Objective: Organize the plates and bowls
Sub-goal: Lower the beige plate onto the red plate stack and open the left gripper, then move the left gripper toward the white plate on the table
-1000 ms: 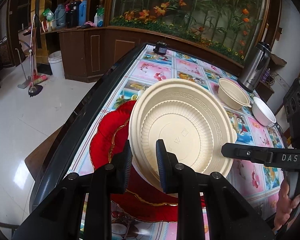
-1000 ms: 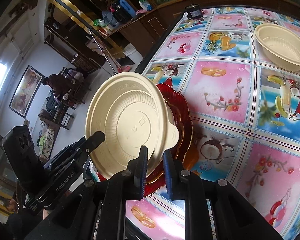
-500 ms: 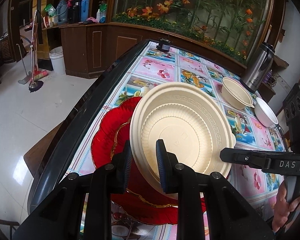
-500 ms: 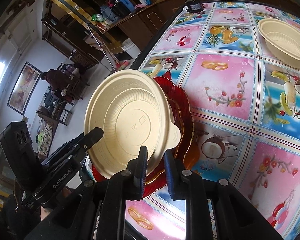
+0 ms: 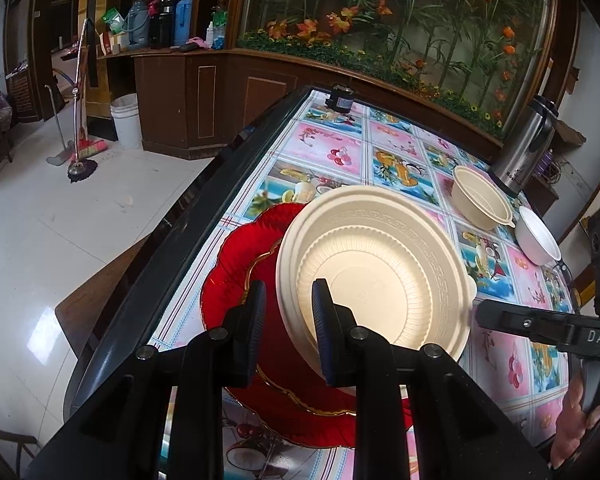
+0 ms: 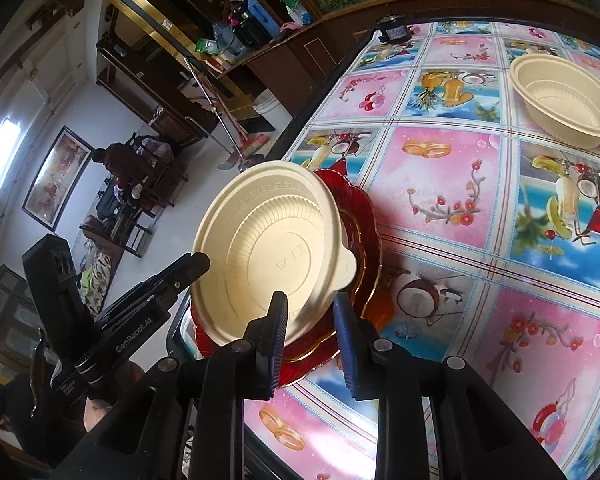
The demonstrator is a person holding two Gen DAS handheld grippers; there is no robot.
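Note:
A wide cream bowl (image 5: 380, 272) is held tilted above the stacked red plates (image 5: 240, 280) at the table's left edge. My left gripper (image 5: 288, 316) is shut on its near rim. My right gripper (image 6: 310, 328) is shut on the opposite rim of the cream bowl (image 6: 268, 248), above the red plates (image 6: 364, 240). A second cream bowl (image 5: 482, 202) and a white bowl (image 5: 538, 240) stand at the far right of the table. The second cream bowl also shows in the right wrist view (image 6: 564, 100).
The table has a fruit-print cloth (image 6: 460, 184) and a dark rim (image 5: 204, 208) on the left. A steel thermos (image 5: 526, 148) stands behind the bowls. A small black object (image 5: 340, 98) sits at the far edge. A wooden chair (image 5: 88, 308) is below the left rim.
Both grippers have carried the cream bowl slightly away from the red plates and tilted it a little more; the grip on it is unchanged.

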